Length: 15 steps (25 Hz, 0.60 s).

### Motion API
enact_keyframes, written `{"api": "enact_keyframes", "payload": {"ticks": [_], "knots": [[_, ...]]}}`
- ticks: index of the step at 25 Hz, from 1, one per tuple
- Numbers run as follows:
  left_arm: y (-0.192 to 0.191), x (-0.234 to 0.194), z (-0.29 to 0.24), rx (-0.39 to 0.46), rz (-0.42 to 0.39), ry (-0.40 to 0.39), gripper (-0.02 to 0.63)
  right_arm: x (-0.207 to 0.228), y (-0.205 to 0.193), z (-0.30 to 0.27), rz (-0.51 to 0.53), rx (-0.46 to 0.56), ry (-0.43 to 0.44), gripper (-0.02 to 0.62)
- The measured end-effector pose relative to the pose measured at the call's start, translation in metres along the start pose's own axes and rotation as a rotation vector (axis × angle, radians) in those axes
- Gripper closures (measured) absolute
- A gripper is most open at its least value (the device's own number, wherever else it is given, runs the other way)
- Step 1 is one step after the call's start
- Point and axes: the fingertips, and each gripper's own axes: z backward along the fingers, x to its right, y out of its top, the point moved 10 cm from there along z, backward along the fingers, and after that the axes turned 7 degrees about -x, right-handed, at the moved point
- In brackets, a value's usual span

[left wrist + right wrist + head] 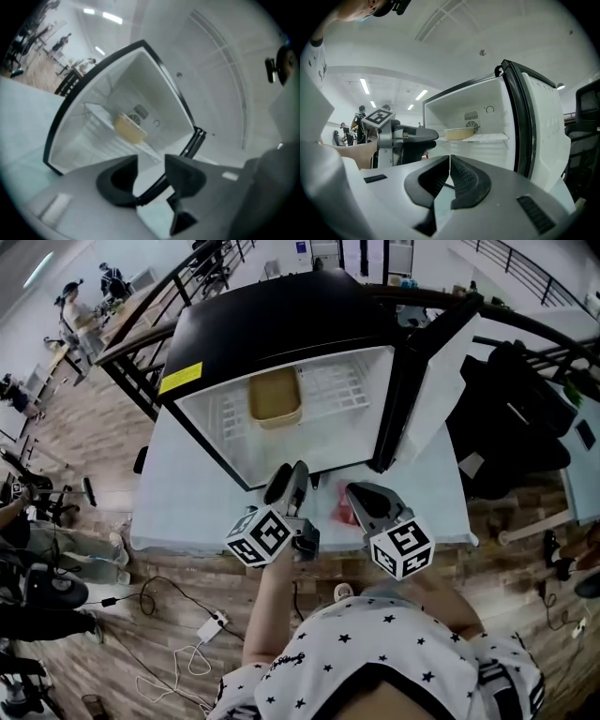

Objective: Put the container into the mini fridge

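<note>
Nearest me, my right gripper (pixel 449 161) has its jaws pressed together with nothing in them. My left gripper (pixel 151 166) beside it stands partly open, also empty. Both hover over the white table (pixel 173 507), just in front of the mini fridge (pixel 272 324), its door (pixel 441 381) swung wide to the right. Further in, the tan container (pixel 275 397) already sits on the wire shelf (pixel 333 390). It looks shallow, light and fairly stiff, maybe slick-walled. If I must nudge it, I'd pinch the near rim gently.

Open lab hall: railings (pixel 141 329), floor cables (pixel 183 652).
</note>
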Motion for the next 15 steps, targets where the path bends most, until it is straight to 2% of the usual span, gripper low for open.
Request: {"api": "enact_keyframes", "payload": {"ticks": [3,8,15], "knots": [[-0.014,0.01,0.018,-0.012,-0.085,0.065,0.47,-0.008,-0.003,0.01,0.007,0.001,0.02,0.574],[-0.045,0.032,0.053,0.011,-0.158,0.161,0.596,-0.02,-0.011,0.04,0.003,-0.009,0.039,0.574],[-0.095,0.068,0.102,-0.012,-0.17,0.219,0.601,-0.038,-0.027,0.098,-0.006,-0.026,0.059,0.574]]}}
